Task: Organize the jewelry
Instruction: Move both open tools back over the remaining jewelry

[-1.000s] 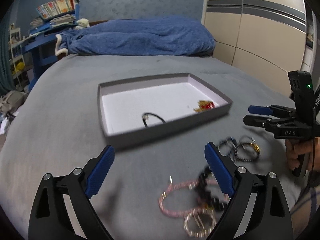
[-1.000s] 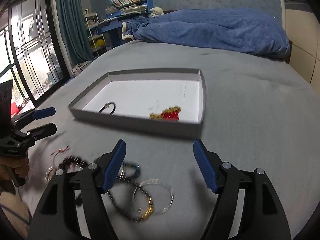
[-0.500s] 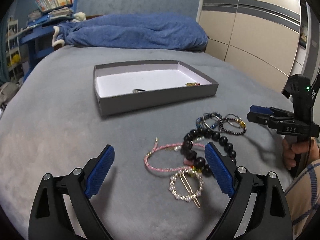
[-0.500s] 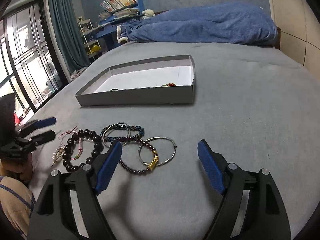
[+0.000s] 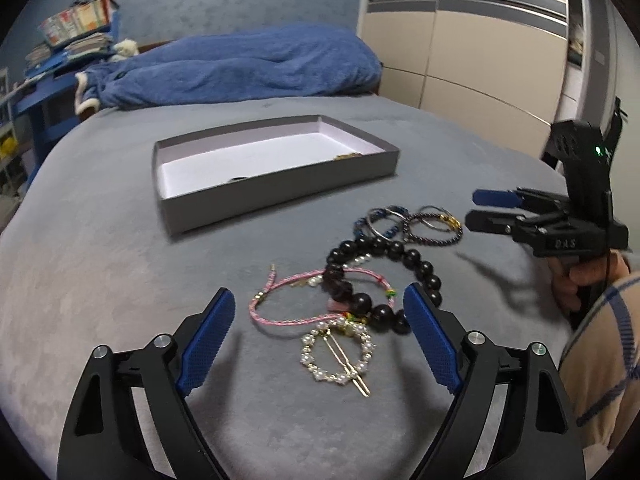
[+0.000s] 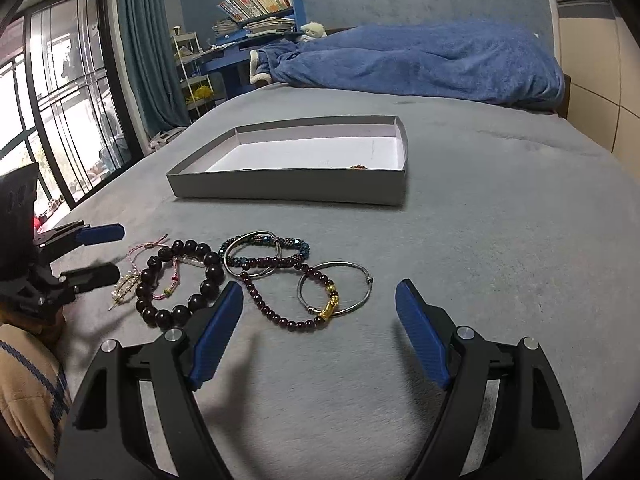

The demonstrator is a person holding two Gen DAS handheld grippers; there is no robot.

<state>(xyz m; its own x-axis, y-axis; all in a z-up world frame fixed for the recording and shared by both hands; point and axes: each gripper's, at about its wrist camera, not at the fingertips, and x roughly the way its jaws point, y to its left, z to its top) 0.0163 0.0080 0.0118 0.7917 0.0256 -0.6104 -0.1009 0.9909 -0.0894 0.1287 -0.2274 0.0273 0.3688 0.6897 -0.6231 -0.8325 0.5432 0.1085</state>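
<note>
A pile of jewellery lies on the grey bed in front of a shallow grey box. My left gripper hangs just above a pearl hair ring and a pink cord bracelet. Its jaws are closing, the pads touching nothing. A black bead bracelet lies by its right finger. My right gripper is open over a dark purple bead bracelet and a silver bangle with a gold charm. A teal bead bracelet lies beyond. A gold piece rests in the box.
A blue blanket is heaped at the far end of the bed. Wardrobe doors stand to the right, a window and a blue desk with books to the left. A striped sleeve shows at the edge.
Both views have drawn back from the box and sunk toward the bed. The jewellery pile now lies between the fingers of each gripper. The left pads stand slightly closer together.
</note>
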